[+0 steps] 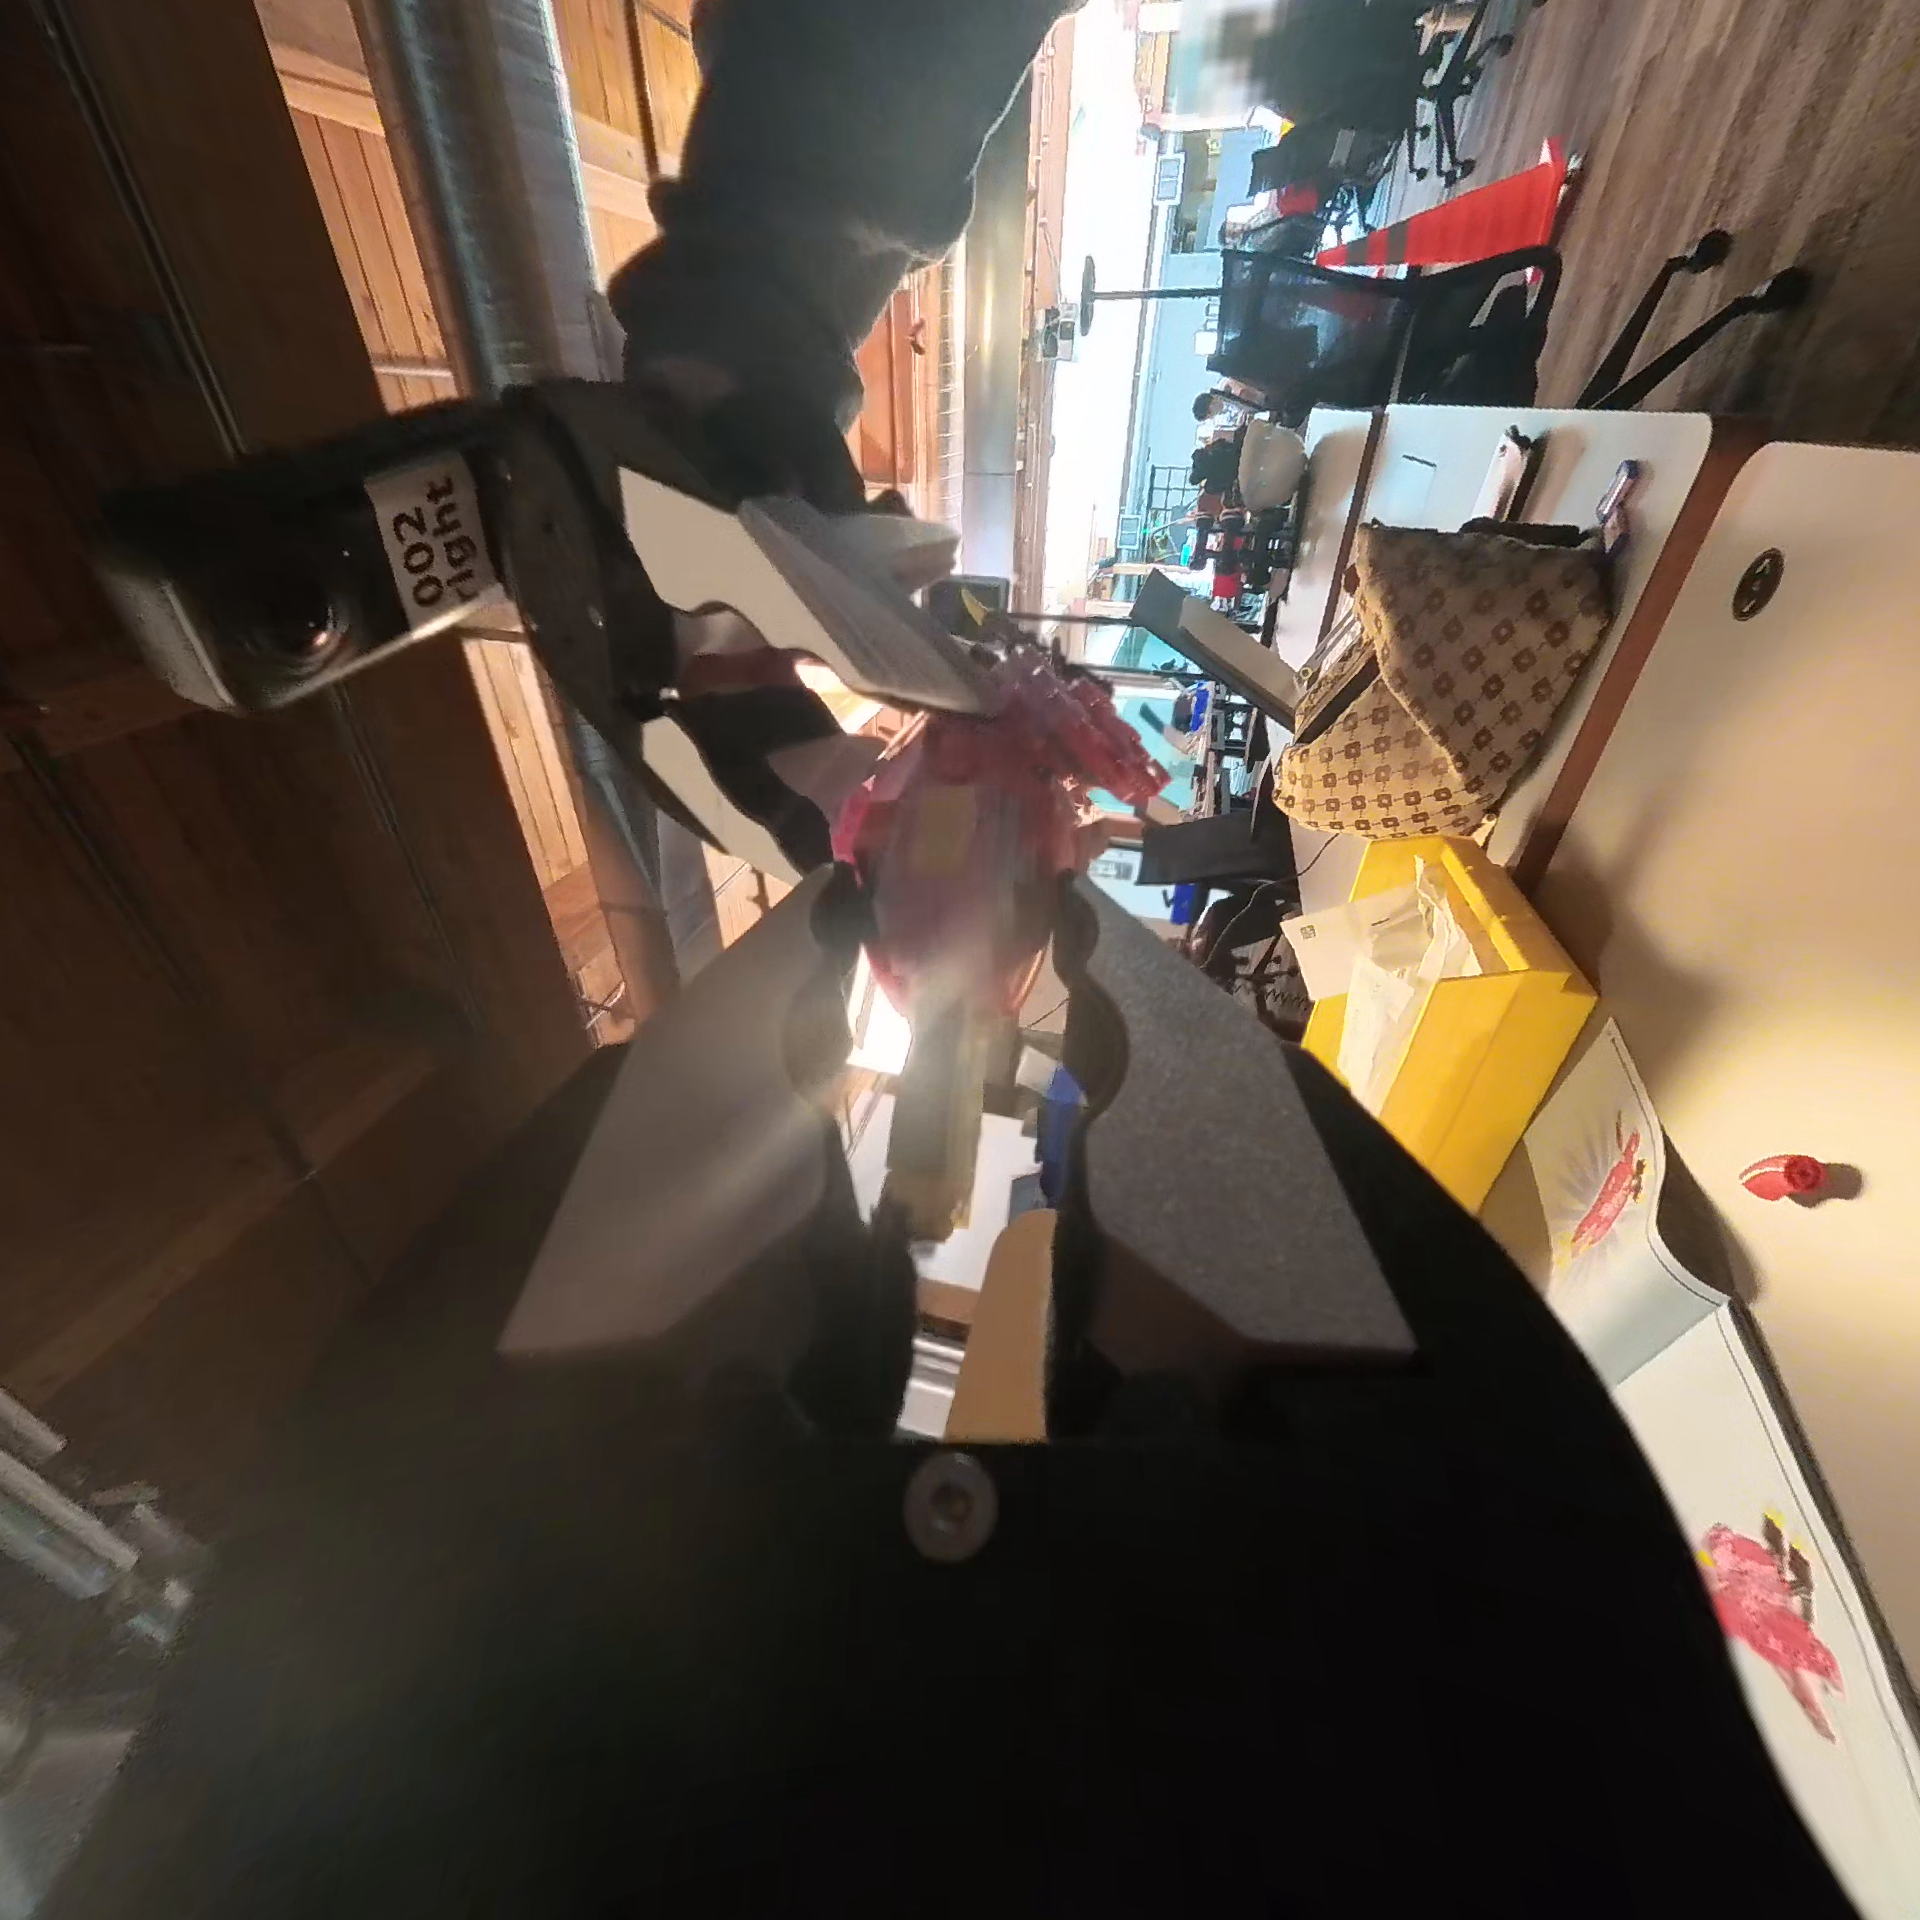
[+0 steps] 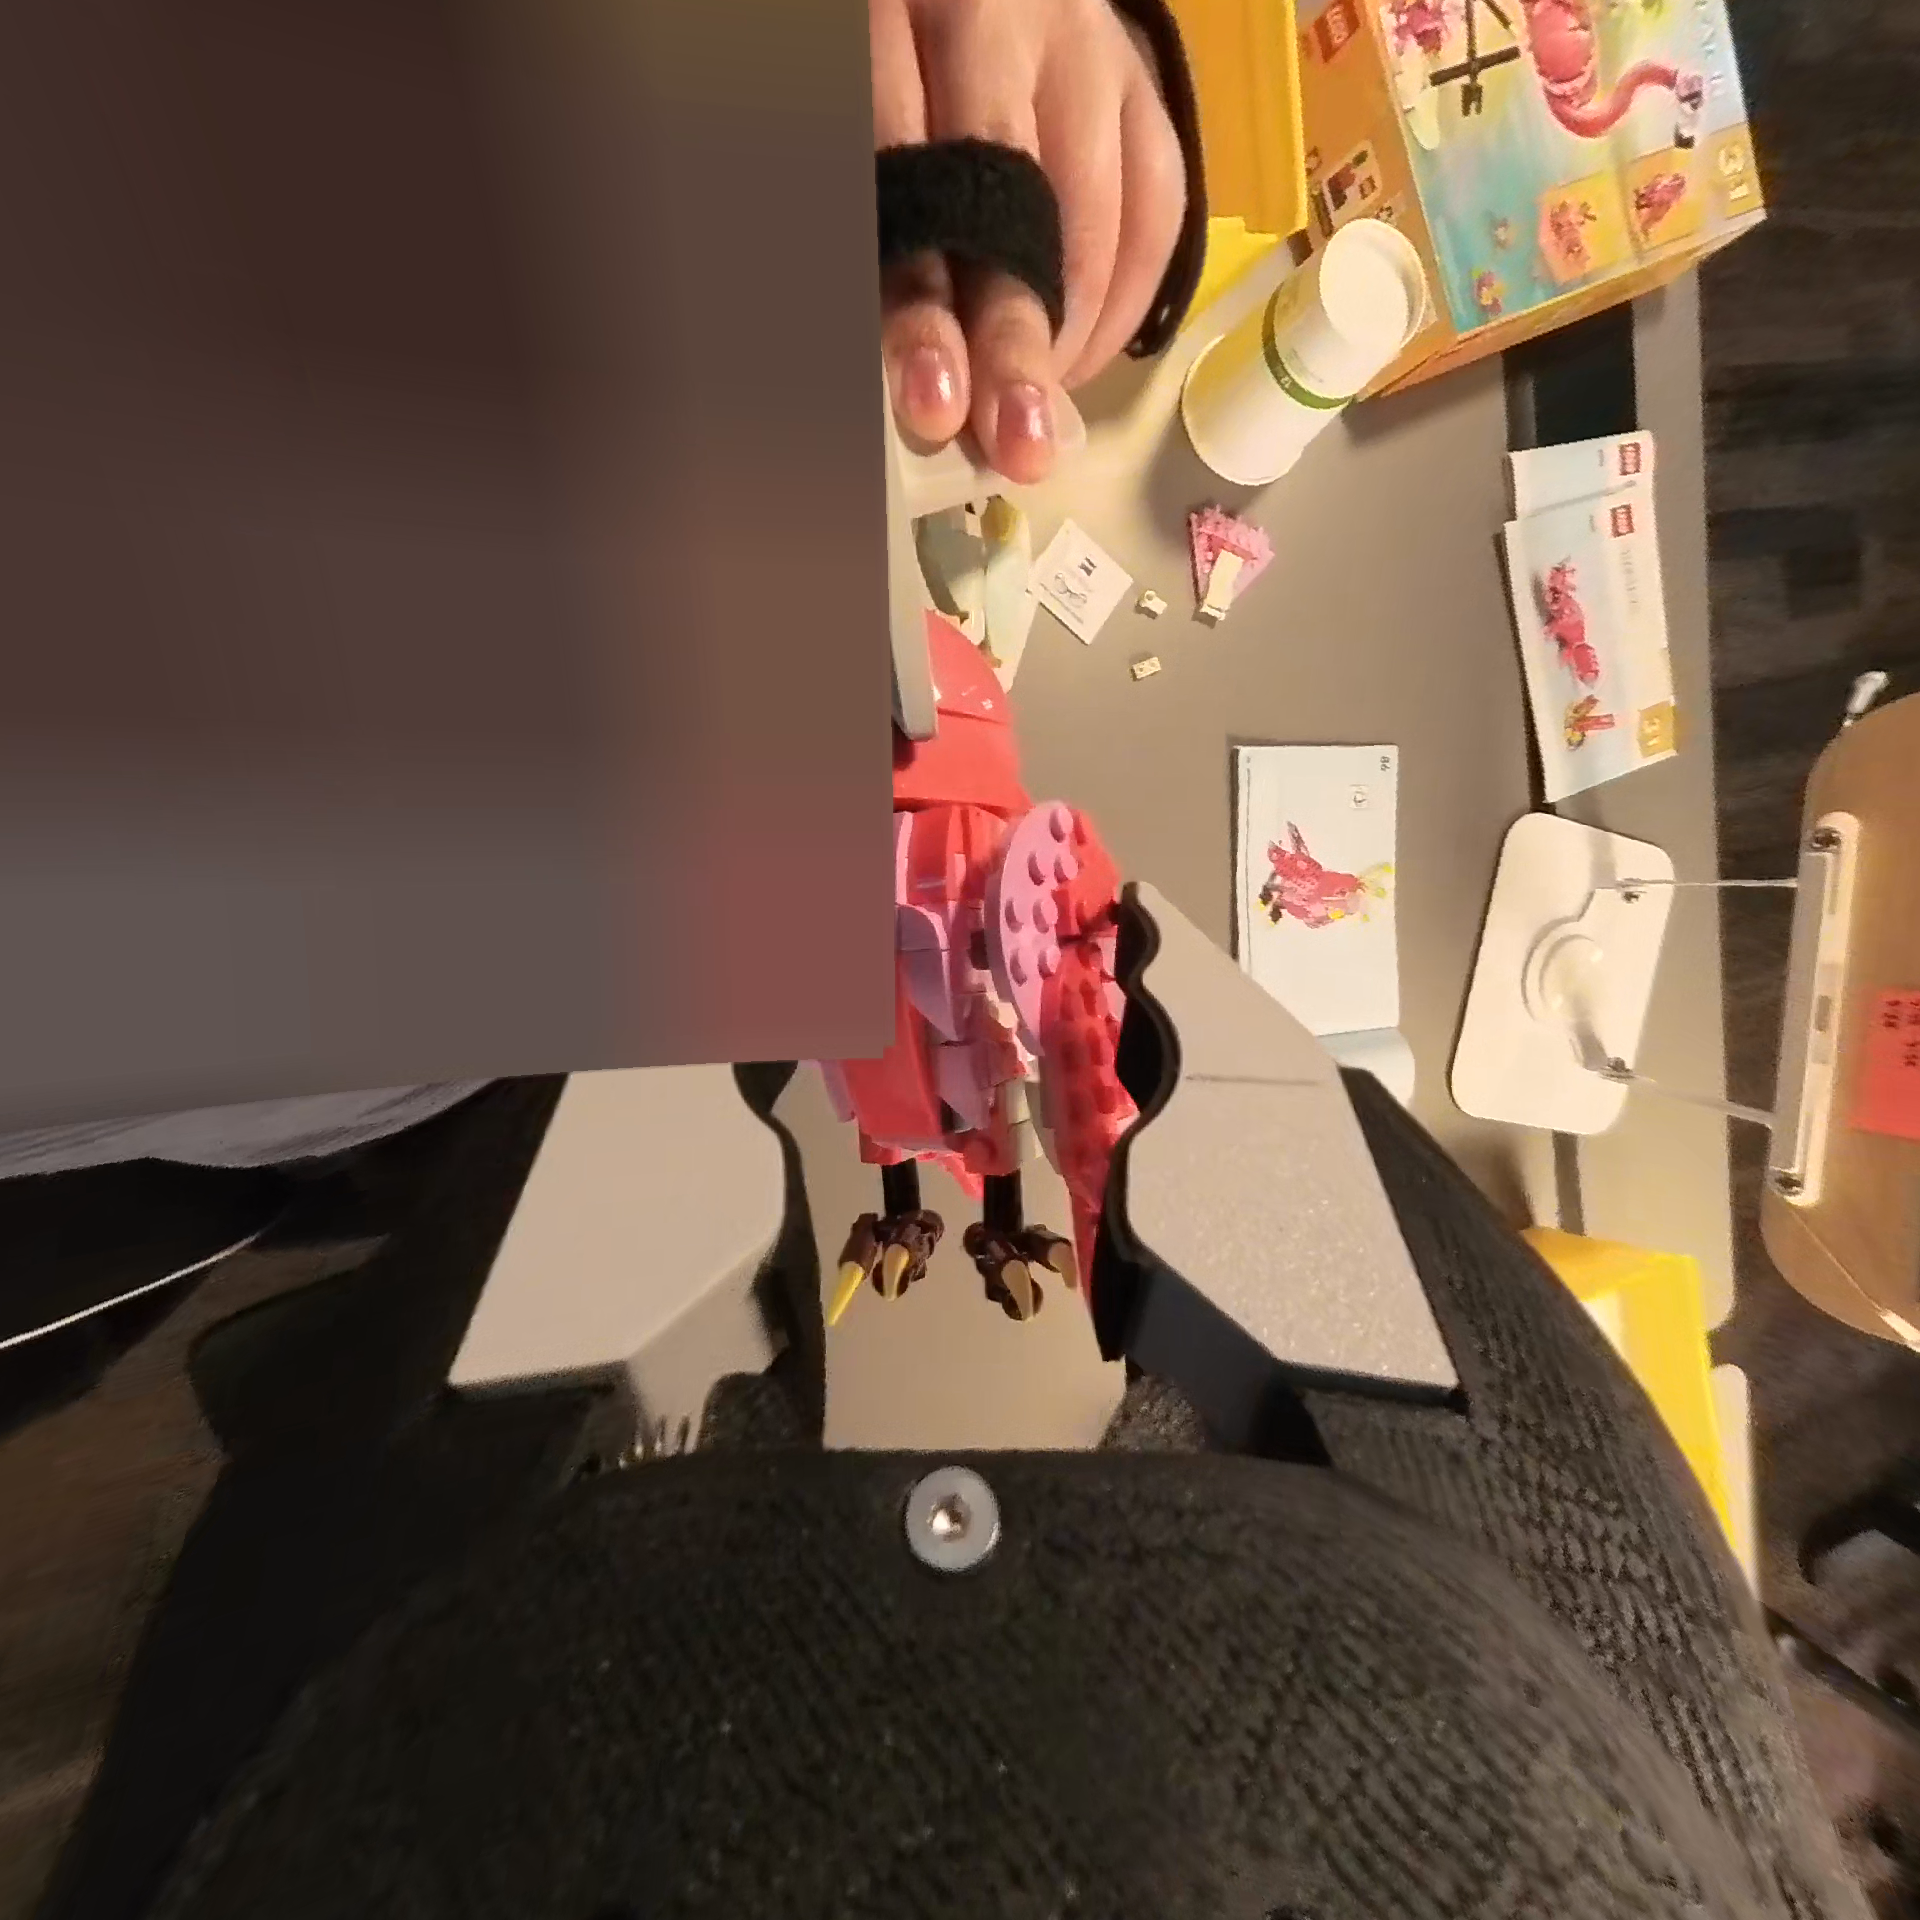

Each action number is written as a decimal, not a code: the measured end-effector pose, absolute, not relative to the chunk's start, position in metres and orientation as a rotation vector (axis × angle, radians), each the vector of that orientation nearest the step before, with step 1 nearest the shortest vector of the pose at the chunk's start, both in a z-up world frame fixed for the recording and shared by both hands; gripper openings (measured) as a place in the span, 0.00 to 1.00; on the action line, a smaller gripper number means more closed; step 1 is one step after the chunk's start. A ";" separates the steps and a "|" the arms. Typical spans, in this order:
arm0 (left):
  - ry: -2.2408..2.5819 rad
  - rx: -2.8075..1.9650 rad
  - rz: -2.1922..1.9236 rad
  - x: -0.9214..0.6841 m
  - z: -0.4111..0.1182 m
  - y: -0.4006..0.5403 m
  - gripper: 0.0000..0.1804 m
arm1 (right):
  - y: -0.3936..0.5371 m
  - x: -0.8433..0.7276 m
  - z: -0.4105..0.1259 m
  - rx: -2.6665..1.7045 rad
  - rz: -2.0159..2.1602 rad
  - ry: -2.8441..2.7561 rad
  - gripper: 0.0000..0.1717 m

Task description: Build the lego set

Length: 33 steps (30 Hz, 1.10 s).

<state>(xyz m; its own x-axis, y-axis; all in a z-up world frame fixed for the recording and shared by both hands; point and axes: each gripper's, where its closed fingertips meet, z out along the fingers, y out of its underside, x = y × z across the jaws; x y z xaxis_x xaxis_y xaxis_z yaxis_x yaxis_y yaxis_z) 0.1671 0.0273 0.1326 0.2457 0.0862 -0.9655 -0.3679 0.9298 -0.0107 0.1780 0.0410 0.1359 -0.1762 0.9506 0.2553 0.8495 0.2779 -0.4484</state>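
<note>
While the room behind shows wooden panelling and office chairs [image 1: 1382,322], the pale worktop [image 2: 1299,644] carries a yellow box [image 1: 1455,1029], booklets [image 2: 1314,883] and loose bricks [image 2: 1231,556]. Above it, the left tongs [image 1: 951,904] clench the pink brick bird [image 2: 977,935]; the right tongs [image 2: 966,997] flank it, one finger hidden.

A mosaic patch covered the upper left of the right wrist view, hiding the right gripper's [image 2: 940,1081] left fingertip and most of the pink brick-built bird [image 2: 987,935]. In the left wrist view, glare blurred the bird between the fingers [image 1: 1226,1091]. The instruction booklet [image 1: 1766,1621] was cut off by the frame edge.
</note>
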 end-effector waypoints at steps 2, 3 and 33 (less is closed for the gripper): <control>1.292 -0.263 0.328 0.167 0.132 0.030 0.20 | 0.044 0.178 0.135 -1.591 0.213 -2.075 0.34; 1.293 -0.267 0.329 0.168 0.131 0.031 0.20 | 0.046 0.178 0.134 -1.576 0.173 -2.079 0.34; 1.261 -0.281 0.380 0.164 0.133 0.043 0.20 | 0.050 0.176 0.139 -1.596 0.014 -1.960 0.32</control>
<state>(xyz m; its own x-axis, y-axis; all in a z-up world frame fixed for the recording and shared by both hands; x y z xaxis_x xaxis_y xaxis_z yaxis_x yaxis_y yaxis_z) 0.1638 0.0428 0.1326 0.2560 0.1231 -0.9588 -0.4270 0.9042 0.0021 0.1762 0.0496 0.1392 -0.0928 0.8929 0.4405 0.8867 0.2753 -0.3714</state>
